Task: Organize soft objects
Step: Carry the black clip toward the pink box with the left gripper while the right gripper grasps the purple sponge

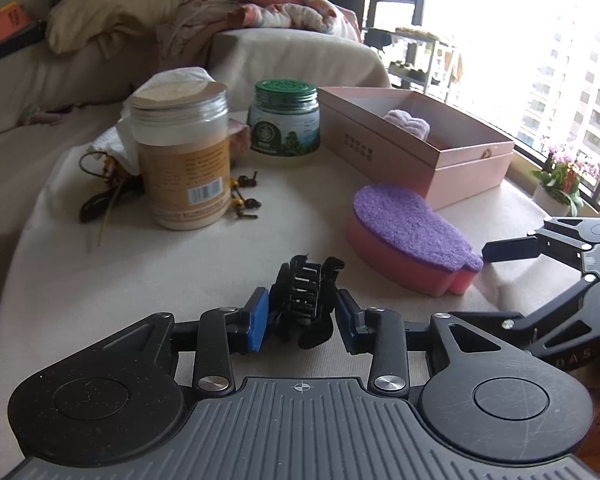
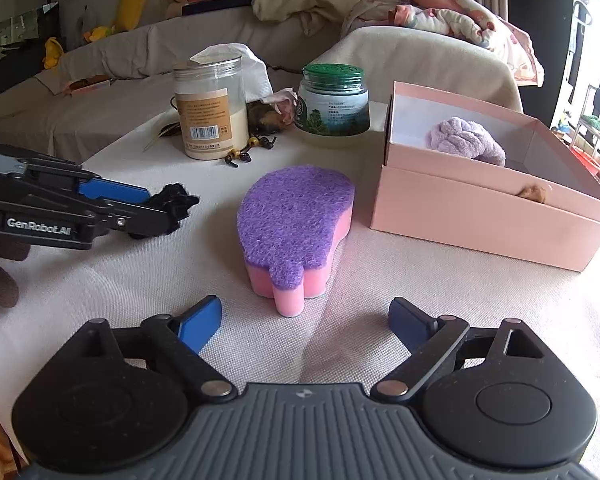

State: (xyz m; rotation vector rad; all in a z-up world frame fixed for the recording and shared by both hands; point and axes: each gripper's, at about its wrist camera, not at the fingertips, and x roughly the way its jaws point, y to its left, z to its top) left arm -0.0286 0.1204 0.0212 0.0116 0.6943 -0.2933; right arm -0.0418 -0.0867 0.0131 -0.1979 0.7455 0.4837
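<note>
A pink sponge with a purple scrub top [image 2: 294,232] lies on the white cloth-covered table, just ahead of my open, empty right gripper [image 2: 304,322]. It also shows in the left wrist view [image 1: 410,238]. My left gripper [image 1: 302,318] is shut on a black hair claw clip [image 1: 306,300] low over the table; in the right wrist view that gripper [image 2: 168,210] comes in from the left. An open pink box [image 2: 488,216] at the right holds a fluffy lilac cloth [image 2: 466,140].
A clear jar of cream powder [image 2: 210,116], a green-lidded jar [image 2: 334,100], crumpled tissue [image 2: 252,68] and a beaded cord [image 1: 244,196] stand at the table's back. A draped sofa with pillows and a blanket [image 2: 440,16] lies behind. Windows are at the right.
</note>
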